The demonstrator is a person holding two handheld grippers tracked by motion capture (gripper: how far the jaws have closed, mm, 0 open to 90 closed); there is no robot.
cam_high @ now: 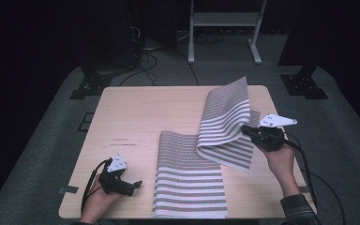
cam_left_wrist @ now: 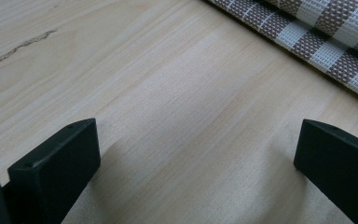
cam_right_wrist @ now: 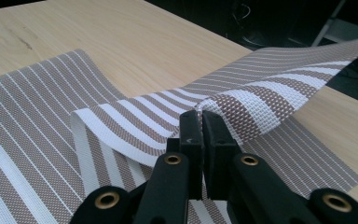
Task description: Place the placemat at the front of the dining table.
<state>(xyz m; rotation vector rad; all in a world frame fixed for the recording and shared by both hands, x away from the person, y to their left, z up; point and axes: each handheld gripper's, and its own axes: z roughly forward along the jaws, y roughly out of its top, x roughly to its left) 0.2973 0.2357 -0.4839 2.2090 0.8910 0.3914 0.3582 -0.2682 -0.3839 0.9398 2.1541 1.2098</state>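
Observation:
A brown-and-white striped woven mat (cam_high: 191,187) lies flat at the table's front centre. A second striped mat (cam_high: 225,115) is curled up off the table at the right, its far end raised and its lower part (cam_high: 236,157) resting on the wood. My right gripper (cam_high: 244,130) is shut on that mat's edge; in the right gripper view the jaws (cam_right_wrist: 200,119) pinch the wide-striped fabric (cam_right_wrist: 256,100). My left gripper (cam_high: 133,184) rests low at the front left, open, with bare wood between its jaws (cam_left_wrist: 196,140). The flat mat's edge (cam_left_wrist: 326,32) lies just beyond it.
The light wooden table (cam_high: 136,112) has bare wood across its left and far parts. Grey carpet surrounds it. Behind stand a white metal frame (cam_high: 225,21), black stand feet (cam_high: 91,84) (cam_high: 304,84) and floor cables (cam_high: 145,61).

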